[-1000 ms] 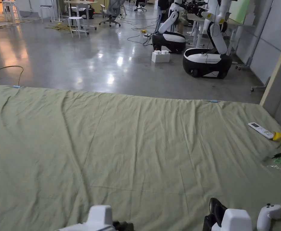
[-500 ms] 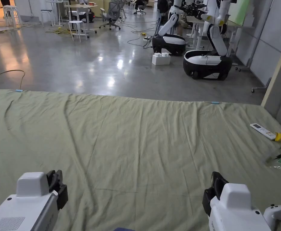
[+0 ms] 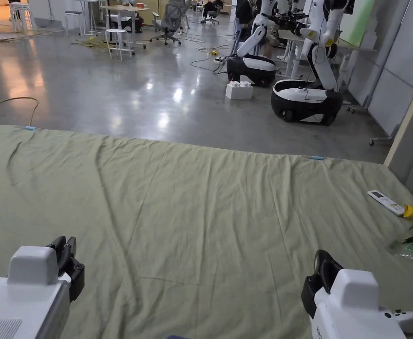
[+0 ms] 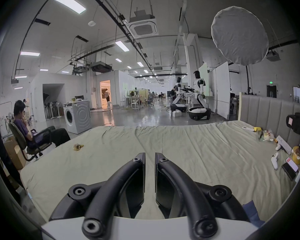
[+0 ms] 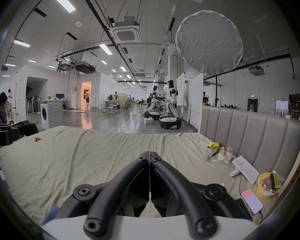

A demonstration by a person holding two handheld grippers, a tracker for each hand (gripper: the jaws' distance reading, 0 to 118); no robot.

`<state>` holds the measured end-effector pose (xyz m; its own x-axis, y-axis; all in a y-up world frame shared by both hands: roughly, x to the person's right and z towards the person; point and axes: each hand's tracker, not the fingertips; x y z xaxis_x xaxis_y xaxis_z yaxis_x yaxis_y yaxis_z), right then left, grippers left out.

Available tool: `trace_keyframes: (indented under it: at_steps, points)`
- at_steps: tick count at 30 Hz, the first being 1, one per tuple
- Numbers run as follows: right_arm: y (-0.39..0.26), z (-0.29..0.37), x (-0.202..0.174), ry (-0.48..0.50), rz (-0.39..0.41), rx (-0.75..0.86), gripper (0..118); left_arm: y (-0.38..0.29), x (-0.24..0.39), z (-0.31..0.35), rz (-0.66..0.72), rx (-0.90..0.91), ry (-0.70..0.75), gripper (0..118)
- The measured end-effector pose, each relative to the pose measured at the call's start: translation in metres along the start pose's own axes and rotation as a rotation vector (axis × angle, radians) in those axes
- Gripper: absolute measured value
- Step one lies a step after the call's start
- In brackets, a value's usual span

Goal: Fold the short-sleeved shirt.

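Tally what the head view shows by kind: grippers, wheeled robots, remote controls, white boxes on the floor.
Grippers: 2, left gripper and right gripper
White wheeled robots with black bases: 2
White slim remote control: 1
White blocky box on the floor: 1
Total: 6

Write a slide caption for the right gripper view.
Right tool, shut and empty, held above a green sheet; clutter lies by the headboard.

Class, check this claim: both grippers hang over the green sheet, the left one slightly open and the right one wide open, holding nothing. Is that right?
One detail is wrong. The right gripper is not wide open: the right gripper view shows its jaws closed tip to tip, with nothing between them. The rest holds: both hang over the green sheet, and the left gripper has a narrow gap, holding nothing.
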<state>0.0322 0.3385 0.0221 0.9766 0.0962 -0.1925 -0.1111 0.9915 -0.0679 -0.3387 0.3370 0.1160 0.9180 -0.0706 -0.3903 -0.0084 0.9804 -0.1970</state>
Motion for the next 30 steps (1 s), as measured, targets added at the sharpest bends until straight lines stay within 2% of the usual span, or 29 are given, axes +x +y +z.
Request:
trace_keyframes:
  at_steps: [3,4,6,14,20,23,25,27,30]
  points:
    - [-0.021,0.013,-0.006,0.050,-0.020,-0.106,1,-0.009,-0.006,0.003,-0.004,-0.021,0.007,11]
    - [-0.027,0.019,-0.012,0.053,0.016,-0.087,1,-0.014,-0.009,0.006,-0.003,-0.023,0.009,11]
    - [-0.045,0.026,-0.024,0.107,0.007,-0.155,1,-0.021,-0.012,0.009,-0.001,-0.040,0.014,11]
    - [-0.113,0.034,-0.092,0.288,0.033,-0.351,1,-0.053,-0.023,0.019,0.068,-0.146,-0.020,11]
    - [-0.162,0.017,-0.105,0.238,0.078,-0.493,1,-0.073,-0.025,0.023,0.142,-0.259,-0.145,11]
    - [-0.177,0.013,-0.101,0.205,0.032,-0.564,1,-0.082,-0.021,0.017,0.175,-0.341,-0.241,11]
    - [-0.180,0.014,-0.098,0.206,0.027,-0.549,1,-0.089,-0.019,0.008,0.240,-0.412,-0.330,12]
    - [-0.178,0.015,-0.099,0.217,0.053,-0.541,1,-0.097,-0.019,-0.005,0.328,-0.509,-0.412,25]
    - [-0.177,0.012,-0.097,0.227,0.054,-0.548,1,-0.110,-0.015,-0.022,0.440,-0.619,-0.533,60]
